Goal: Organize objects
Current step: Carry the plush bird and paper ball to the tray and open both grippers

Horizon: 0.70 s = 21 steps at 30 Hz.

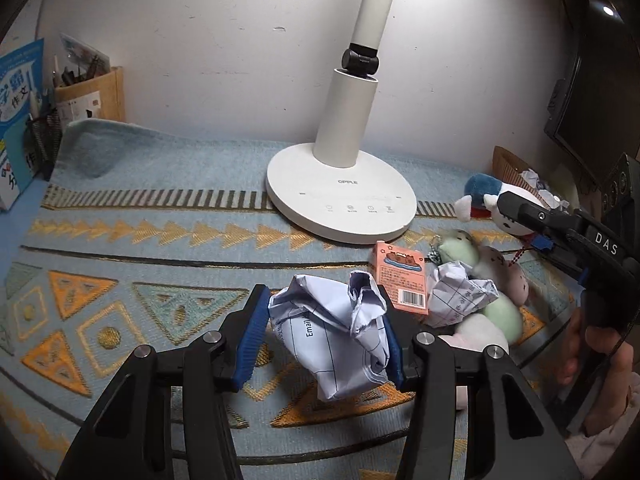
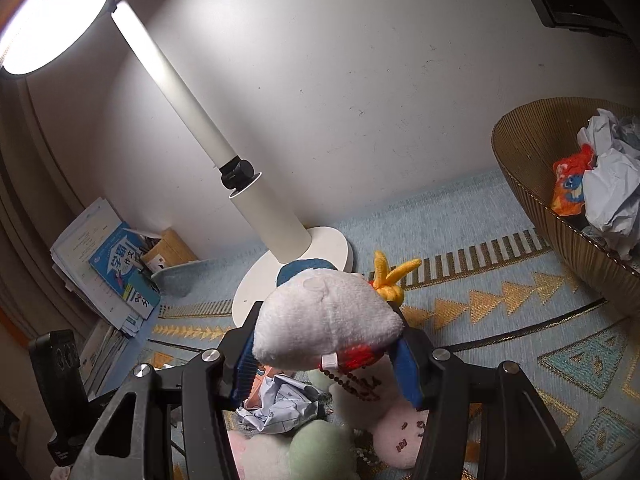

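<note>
My left gripper (image 1: pixel 325 336) is shut on a crumpled ball of printed white paper (image 1: pixel 336 332), held just above the patterned blue cloth. My right gripper (image 2: pixel 326 344) is shut on a white plush toy (image 2: pixel 328 328) with a blue cap and yellow tuft, lifted over the pile. In the left wrist view that gripper (image 1: pixel 505 205) and the toy (image 1: pixel 480 190) appear at the far right. Below lie another paper ball (image 1: pixel 460 296), an orange carton (image 1: pixel 400 280), green plush (image 2: pixel 320 452) and pink plush (image 2: pixel 400 432). A brown ribbed basket (image 2: pixel 532 184) holds crumpled paper (image 2: pixel 612 184) and an orange toy (image 2: pixel 572 184).
A white desk lamp's base (image 1: pixel 340 196) stands at the back centre, lit head overhead. Books (image 1: pixel 16 120), a mesh pen holder (image 1: pixel 44 140) and a cardboard box (image 1: pixel 92 92) line the left wall. A dark monitor (image 1: pixel 580 100) is at the right. A hand (image 1: pixel 600 352) grips the right tool.
</note>
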### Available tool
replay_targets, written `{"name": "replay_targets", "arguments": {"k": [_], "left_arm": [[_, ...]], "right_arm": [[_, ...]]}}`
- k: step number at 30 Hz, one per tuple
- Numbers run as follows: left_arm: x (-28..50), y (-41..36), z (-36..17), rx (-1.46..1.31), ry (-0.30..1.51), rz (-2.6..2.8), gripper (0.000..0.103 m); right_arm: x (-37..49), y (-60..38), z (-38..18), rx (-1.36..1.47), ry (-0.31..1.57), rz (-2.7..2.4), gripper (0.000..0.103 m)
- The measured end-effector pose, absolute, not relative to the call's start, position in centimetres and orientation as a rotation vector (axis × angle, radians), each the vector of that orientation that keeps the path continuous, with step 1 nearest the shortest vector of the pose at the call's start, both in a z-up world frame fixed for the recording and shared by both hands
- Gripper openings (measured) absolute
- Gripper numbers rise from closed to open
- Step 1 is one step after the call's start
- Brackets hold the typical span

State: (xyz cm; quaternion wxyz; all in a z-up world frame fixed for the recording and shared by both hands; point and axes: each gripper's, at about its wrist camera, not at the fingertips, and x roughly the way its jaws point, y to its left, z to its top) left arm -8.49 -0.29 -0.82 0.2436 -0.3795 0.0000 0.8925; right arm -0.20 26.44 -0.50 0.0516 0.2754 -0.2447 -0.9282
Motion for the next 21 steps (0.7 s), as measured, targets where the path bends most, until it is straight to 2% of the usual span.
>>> {"name": "replay_targets", "arguments": {"k": [7,12,15,21], "left_arm": [[-8.6,-0.2,-1.3,-1.041,0.006,2.477,0.048],[-8.7,1.3,1.6,-0.937,-0.012,2.455,0.048],[-9.3,4.1,3.9,-0.864,0.028,2.425,0.048],[-10.4,13.5,8.8,-0.69,0.12,2.315,0.048]], "right_arm": [[0.5,26.5,0.4,0.796,-0.748,-2.816,0.056],[2.5,27.9,3.3,0.662,-0.803,-2.825,0.056],[4.1,30.1,5.5,0.561,-0.86,-2.832,0.056],[7.0,35.9,10.4,0.473,-0.764,-3.022,0.056]]}}
